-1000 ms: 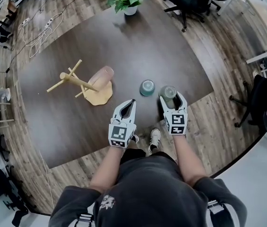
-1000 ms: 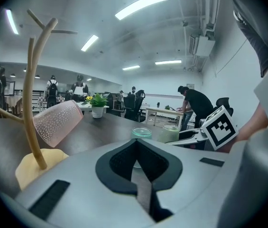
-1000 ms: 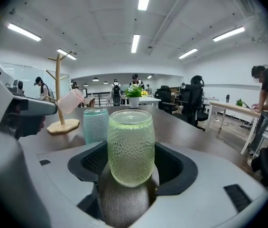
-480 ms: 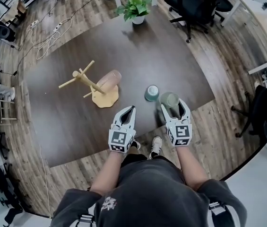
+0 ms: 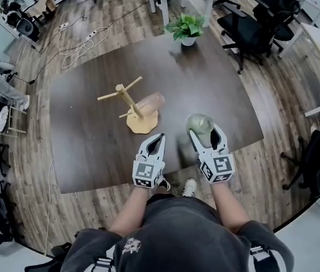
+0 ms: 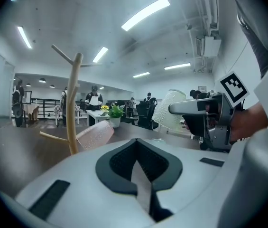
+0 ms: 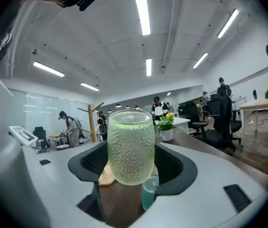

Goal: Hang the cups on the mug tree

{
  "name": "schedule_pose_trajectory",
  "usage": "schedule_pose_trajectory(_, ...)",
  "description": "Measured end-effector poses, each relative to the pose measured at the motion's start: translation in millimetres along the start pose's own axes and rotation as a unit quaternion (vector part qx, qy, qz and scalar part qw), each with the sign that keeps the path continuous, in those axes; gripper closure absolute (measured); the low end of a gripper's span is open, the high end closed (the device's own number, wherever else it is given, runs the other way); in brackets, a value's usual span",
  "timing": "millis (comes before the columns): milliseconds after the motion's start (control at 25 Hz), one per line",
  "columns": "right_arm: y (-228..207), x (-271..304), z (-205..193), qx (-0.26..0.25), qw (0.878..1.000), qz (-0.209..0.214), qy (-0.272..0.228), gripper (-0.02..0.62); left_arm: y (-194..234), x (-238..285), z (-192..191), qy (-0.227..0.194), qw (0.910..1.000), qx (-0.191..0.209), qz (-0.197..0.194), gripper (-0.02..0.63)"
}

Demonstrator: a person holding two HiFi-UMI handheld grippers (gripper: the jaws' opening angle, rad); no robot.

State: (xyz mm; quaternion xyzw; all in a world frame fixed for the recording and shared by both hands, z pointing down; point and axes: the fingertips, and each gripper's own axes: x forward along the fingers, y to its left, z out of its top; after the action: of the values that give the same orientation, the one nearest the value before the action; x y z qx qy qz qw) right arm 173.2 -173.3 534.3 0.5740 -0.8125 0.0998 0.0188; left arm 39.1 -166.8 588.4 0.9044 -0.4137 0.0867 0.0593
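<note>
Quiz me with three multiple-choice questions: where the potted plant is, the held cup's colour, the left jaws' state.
1. Where is the potted plant? A at the table's far edge; B on the floor; C at the near edge.
2. The cup in the right gripper is: A pink; B green; C black.
3. The left gripper's jaws are: A wide apart; B shut on a cup; C together, empty.
1 A, it stands by the far rim. 2 B, its glass looks green. 3 C, they touch, nothing between.

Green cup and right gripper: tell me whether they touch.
Touching. The right gripper view shows the green cup clamped between the jaws of the right gripper.
</note>
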Motion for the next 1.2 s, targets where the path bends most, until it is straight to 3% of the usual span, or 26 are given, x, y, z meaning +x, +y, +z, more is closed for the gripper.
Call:
schedule_pose_trajectory(360,55,51,66,0.032,0.993,0.100,-0.048,0.273,35,-33,32,-0.024,0.9981,0.011,0.057,0.606)
schedule_pose_trajectory(760,99,90,137,0.061,0.981,0.156,-0.100,0.273,77,-69,69,-0.049,0.9924,0.037,0.106,0.606)
schedule_pose_trajectory(1000,103,119,155,0.115,0.972,0.180,-0.098,0.273,98,-82,74,-0.047,0.9891,0.041,0.134,0.606)
schedule_pose_trajectory(1200,110,139,154,0.158,0.961,0.215,-0.067,0.273,108,-87,72,-0.046,0.9873,0.037,0.147,0.606)
